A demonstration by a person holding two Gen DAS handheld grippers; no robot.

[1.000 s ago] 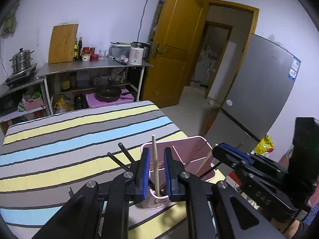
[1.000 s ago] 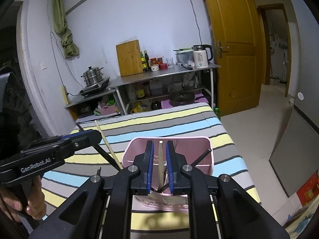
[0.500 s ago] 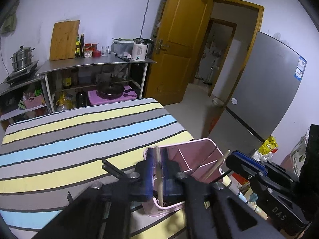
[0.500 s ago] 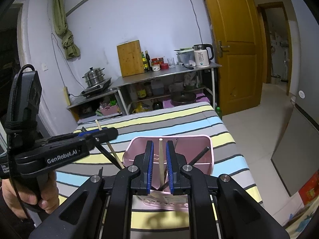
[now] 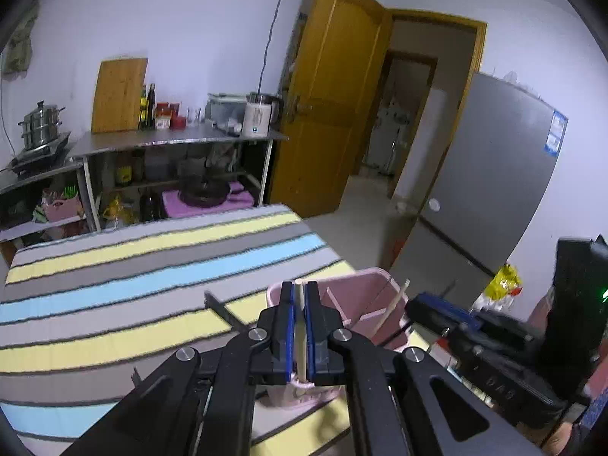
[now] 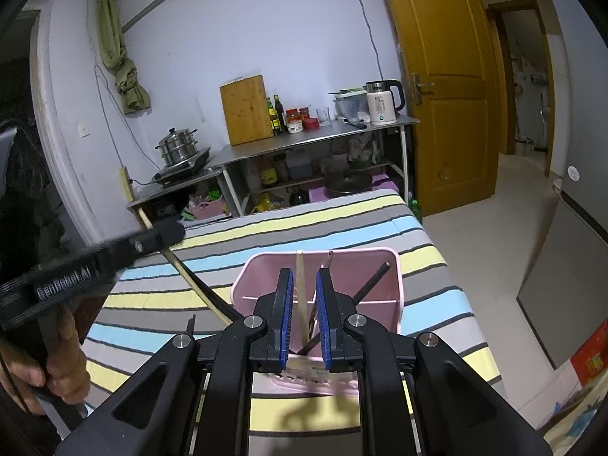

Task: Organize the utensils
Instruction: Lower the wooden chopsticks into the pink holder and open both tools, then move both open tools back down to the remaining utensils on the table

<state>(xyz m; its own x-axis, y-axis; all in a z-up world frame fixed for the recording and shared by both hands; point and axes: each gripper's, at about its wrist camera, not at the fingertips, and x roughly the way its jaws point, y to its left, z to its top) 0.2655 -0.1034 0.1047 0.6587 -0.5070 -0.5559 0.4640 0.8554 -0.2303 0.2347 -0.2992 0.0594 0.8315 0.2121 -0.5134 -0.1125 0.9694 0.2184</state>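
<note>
a small room with pale walls, a yellow wooden door (image 6: pixel 440 87) and a steel shelf rack (image 6: pixel 311 140) carrying a cutting board, bottles and a white kettle (image 6: pixel 382 102); in front of it stands a tabletop (image 6: pixel 342 224) under a cloth striped in yellow, grey and blue. a pink utensil holder (image 6: pixel 380 262) sits near the tabletop's near right corner, split by thin walls into compartments. inside it a dark chopstick (image 6: pixel 374 279) leans up toward the right, and a thin metal utensil stands by the middle divider; which compartment each stands in cannot be told. the left hand-held gripper (image 5: pixel 300 326) has its blue pads pressed together on a pale wooden chopstick (image 5: pixel 300 323), whose long axis runs up and down between the pads, tip above them, lower end over the holder's near left edge. seen from the right wrist, that chopstick slants down toward the holder from the upper left. the right hand-held gripper (image 6: pixel 304 315) has its pads a little apart, and a second pale chopstick (image 6: pixel 302 292) stands upright between them inside the holder; whether the pads press on it cannot be told. a hand (image 6: pixel 57 357) grips the left tool's handle.
</note>
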